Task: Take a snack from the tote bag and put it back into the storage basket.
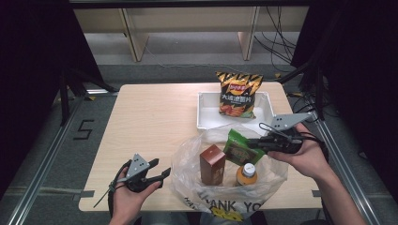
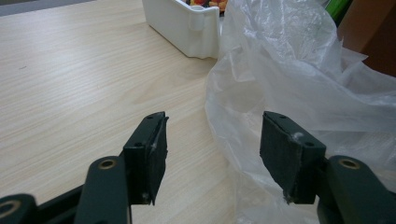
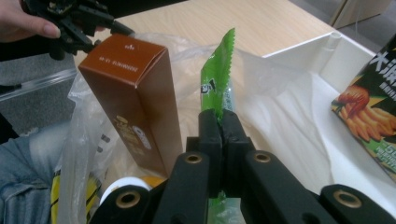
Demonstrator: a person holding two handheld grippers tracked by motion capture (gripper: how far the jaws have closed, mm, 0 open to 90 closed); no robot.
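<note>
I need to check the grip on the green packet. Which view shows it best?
The right gripper view: the right hand-held gripper pinches the green packet edge-on. The high view shows its face above the plastic bag.

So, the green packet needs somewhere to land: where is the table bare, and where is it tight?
Bare tabletop runs left of the white tray and behind the left gripper. The tray floor is free left of the chip bag. It is crowded around the plastic bag, which holds the brown box and bottle.
</note>
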